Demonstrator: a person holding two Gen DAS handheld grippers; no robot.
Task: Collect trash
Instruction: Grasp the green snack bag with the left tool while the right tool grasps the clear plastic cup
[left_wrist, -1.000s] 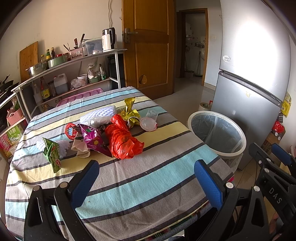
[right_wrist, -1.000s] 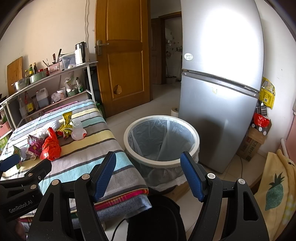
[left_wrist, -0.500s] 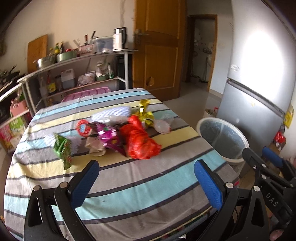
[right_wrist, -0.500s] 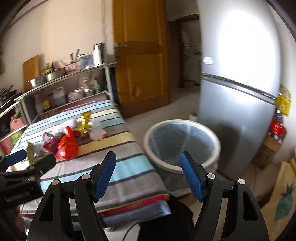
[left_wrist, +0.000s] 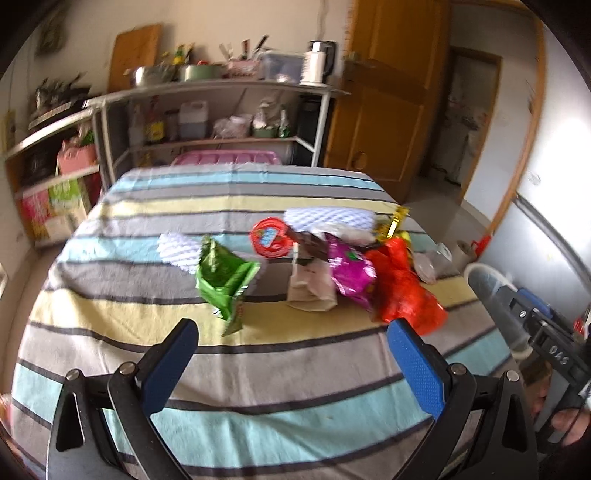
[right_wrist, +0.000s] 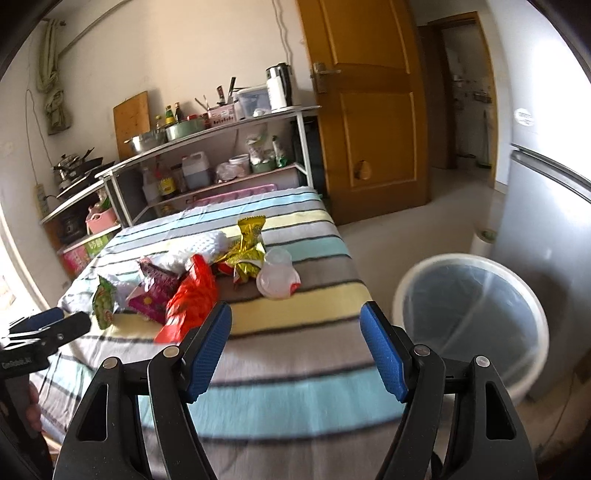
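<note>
Two tongs, left tongs (left_wrist: 291, 354) and right tongs (right_wrist: 295, 347), both spread wide, holding nothing | wrappers (left_wrist: 351, 273) heaped mid-surface (left_wrist: 258, 376), bin (right_wrist: 469, 314) beside | light, crinkly, slippery; I would pinch a crumpled fold

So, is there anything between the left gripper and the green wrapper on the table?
Nothing visible. The left gripper is open above bare striped cloth, and the green wrapper lies just ahead of it, at the near left edge of the trash pile, with nothing in front.
</note>
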